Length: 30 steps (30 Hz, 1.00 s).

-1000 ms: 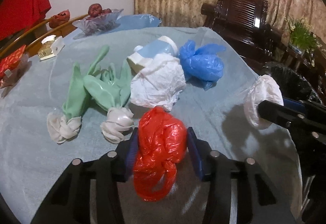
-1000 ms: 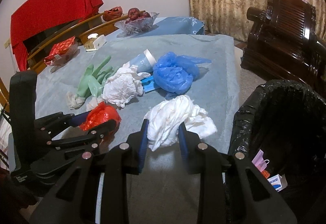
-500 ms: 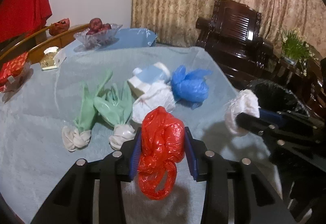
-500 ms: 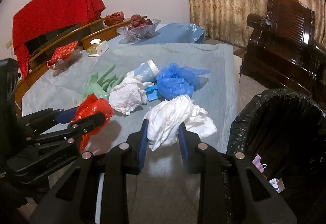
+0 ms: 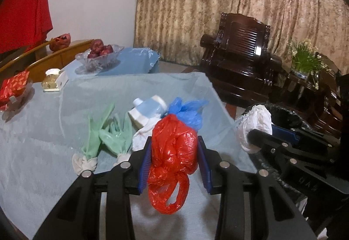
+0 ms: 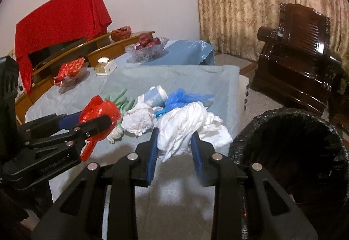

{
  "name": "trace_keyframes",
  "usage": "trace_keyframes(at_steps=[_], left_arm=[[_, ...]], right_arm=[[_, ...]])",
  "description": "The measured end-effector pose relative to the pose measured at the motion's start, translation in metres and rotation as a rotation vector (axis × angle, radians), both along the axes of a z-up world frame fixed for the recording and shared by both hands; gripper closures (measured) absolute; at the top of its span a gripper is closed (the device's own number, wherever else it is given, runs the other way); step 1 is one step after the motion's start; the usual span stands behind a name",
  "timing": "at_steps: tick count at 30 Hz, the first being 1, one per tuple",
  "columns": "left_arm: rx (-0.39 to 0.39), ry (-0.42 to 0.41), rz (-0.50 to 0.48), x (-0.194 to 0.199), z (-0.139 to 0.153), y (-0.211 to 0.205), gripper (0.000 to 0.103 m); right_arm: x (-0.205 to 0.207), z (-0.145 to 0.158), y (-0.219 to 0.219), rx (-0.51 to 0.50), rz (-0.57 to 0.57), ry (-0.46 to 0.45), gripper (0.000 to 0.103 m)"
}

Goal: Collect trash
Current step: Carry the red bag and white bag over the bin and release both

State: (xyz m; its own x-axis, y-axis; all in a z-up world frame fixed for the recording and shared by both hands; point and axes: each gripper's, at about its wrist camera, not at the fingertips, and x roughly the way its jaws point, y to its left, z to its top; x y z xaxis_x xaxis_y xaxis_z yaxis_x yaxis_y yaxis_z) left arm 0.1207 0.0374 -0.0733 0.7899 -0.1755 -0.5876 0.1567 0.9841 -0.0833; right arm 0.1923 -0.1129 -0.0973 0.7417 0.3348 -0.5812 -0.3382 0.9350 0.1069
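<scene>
My left gripper (image 5: 173, 148) is shut on a knotted red plastic bag (image 5: 173, 152), lifted off the table; the same bag (image 6: 99, 112) shows at the left of the right wrist view. A crumpled white plastic bag (image 6: 185, 128) hangs above the table edge with my right gripper (image 6: 174, 141) shut on it, and this bag (image 5: 254, 126) appears at the right in the left wrist view. A black-lined trash bin (image 6: 290, 152) stands open just right of the table. On the table lie two green gloves (image 5: 104, 133), a white crumpled wad (image 6: 137, 120), a blue bag (image 5: 187, 109) and a pale blue bottle (image 5: 149, 109).
The table carries a light blue cloth (image 5: 109, 91). At its far end sit a glass fruit bowl (image 5: 97, 57), a small jar (image 5: 51, 81) and a red packet (image 5: 14, 86). A dark wooden armchair (image 5: 237, 59) and a potted plant (image 5: 305, 59) stand beyond the bin.
Both grippers have risen off the table with their bags, the red one on the left and the white one on the right. The table items look lower and farther away.
</scene>
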Motion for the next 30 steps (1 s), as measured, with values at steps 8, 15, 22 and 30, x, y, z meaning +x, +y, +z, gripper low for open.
trace_keyframes(at_steps=[8,15,22,30], left_arm=[[-0.003,-0.035,-0.06,-0.003,0.016,-0.026,0.064],[-0.011,-0.051,-0.122,0.0,0.025,-0.055,0.064],[-0.024,-0.069,-0.211,0.008,0.033,-0.097,0.064],[-0.039,-0.072,-0.33,0.022,0.034,-0.156,0.064]], right_arm=[[-0.016,0.018,-0.029,-0.009,-0.055,-0.037,0.075],[-0.029,0.025,-0.069,-0.01,-0.142,-0.06,0.075],[-0.041,0.029,-0.113,-0.018,-0.245,-0.079,0.075],[-0.052,0.024,-0.165,-0.042,-0.363,-0.083,0.075]])
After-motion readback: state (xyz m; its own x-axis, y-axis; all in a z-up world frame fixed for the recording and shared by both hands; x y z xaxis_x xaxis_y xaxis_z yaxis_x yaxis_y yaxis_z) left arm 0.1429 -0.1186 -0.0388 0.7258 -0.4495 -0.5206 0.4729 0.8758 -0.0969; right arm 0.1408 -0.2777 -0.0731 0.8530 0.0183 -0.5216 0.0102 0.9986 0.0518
